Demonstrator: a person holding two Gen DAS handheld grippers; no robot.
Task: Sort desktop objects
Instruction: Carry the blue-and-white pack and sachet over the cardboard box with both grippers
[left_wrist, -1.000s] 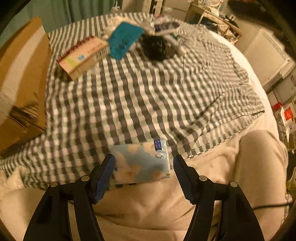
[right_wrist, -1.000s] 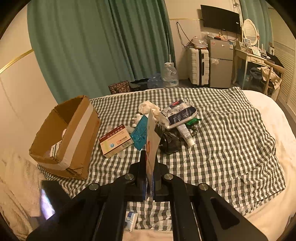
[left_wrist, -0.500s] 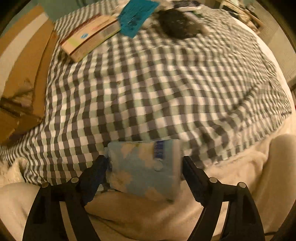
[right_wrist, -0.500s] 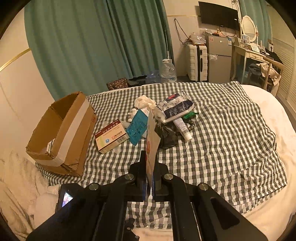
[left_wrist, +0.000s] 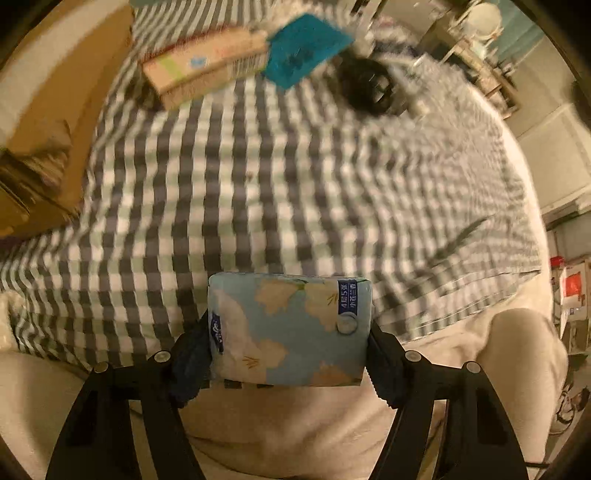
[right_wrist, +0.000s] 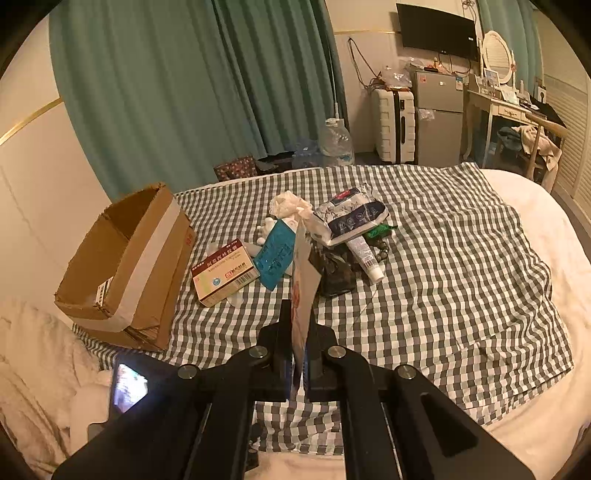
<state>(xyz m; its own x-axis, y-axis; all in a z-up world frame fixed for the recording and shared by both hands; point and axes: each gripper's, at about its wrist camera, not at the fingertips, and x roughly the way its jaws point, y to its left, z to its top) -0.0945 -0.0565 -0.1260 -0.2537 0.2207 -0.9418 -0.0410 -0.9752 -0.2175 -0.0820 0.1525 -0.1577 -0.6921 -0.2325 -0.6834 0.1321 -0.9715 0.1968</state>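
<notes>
The left gripper (left_wrist: 290, 345) clamps a blue tissue pack (left_wrist: 290, 328) over the checked cloth's (left_wrist: 295, 184) near edge, while the right gripper (right_wrist: 297, 332) pinches a thin card (right_wrist: 303, 288) upright above the cloth's middle.

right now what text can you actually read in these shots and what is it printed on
"4层5张": blue strip on the tissue pack held in the left gripper.
Medicine box: Chinese heading and barcode, too small to read.
Wipes pack, tube, card in the right gripper: print unreadable.
</notes>
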